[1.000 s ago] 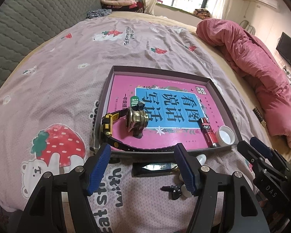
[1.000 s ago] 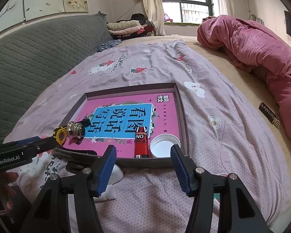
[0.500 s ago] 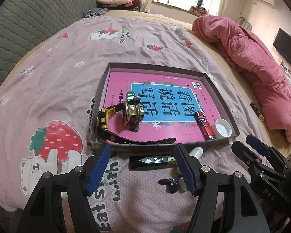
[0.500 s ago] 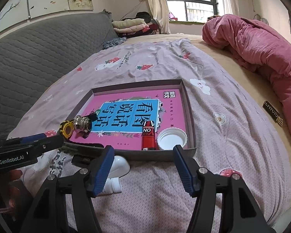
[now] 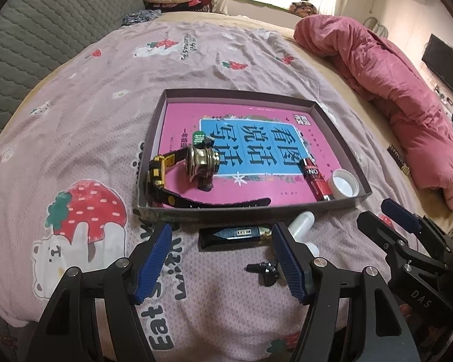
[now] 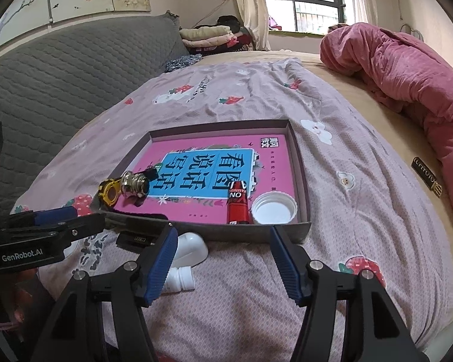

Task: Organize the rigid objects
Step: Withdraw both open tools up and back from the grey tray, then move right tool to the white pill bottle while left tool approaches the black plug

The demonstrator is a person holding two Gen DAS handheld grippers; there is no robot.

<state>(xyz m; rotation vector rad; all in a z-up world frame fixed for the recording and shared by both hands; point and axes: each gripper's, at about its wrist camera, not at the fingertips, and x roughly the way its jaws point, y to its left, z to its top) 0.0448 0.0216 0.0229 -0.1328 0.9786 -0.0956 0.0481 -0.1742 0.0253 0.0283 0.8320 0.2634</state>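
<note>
Since earlier: right tool [image 6: 223,259] jaws opened wider, empty | left tool [image 5: 222,259] open, empty | black case [image 5: 229,236]: stiff, light, take its long sides.

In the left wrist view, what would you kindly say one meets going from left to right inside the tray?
Watch → brass fitting → red tube → white cap.
</note>
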